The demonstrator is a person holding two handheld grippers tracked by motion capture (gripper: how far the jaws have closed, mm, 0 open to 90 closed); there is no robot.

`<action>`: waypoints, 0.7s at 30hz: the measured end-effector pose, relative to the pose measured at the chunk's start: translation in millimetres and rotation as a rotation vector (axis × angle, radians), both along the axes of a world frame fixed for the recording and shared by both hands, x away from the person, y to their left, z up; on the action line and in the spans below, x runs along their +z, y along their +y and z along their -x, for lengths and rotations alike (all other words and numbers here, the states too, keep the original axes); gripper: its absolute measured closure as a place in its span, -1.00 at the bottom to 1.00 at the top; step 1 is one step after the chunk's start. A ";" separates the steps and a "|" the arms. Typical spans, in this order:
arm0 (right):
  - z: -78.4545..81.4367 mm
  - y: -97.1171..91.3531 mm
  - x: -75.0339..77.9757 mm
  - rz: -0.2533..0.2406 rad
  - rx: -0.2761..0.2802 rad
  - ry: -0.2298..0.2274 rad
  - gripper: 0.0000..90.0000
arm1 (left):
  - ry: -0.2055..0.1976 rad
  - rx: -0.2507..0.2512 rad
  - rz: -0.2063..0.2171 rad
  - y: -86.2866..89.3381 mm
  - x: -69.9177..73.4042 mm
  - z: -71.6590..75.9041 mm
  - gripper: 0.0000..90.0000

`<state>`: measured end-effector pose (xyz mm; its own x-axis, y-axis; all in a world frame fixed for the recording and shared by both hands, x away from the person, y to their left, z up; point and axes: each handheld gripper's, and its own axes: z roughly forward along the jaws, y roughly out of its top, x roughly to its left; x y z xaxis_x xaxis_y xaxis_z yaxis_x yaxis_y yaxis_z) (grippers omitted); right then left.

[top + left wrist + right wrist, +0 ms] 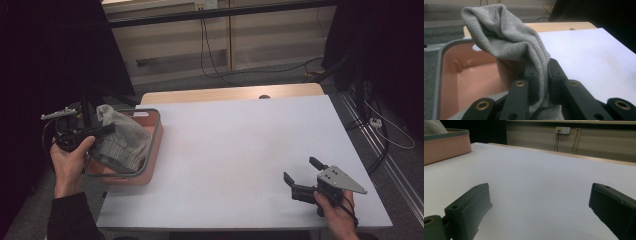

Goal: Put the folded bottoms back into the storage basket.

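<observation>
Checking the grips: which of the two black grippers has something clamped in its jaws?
The left gripper: its jaws pinch the grey knitted cloth over the pink bin. The right gripper gapes open above the white table.

Left gripper [543, 75] clamped on the grey cloth [506, 35]

The black jaws pinch a fold of the knit cloth, which bunches up above them over the pink bin [461, 77] with its grey rim; the white tabletop [589, 57] stretches away on the right.
</observation>
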<state>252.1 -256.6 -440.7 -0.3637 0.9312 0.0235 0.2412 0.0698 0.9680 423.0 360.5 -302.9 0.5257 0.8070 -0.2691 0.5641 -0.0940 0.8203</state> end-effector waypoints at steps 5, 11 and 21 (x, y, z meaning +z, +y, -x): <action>0.0 -0.3 -0.2 -0.001 0.000 0.001 -0.92 | -0.015 -0.049 0.016 -13.6 3.5 -1.8 0.80; 0.2 -0.4 -0.2 -0.002 0.003 0.002 -0.92 | 0.012 -0.002 -0.013 -1.2 -2.3 -1.9 0.79; -1.2 0.7 -0.3 0.002 -0.002 0.000 -0.92 | 0.076 0.152 -0.133 30.1 -17.7 -1.7 0.79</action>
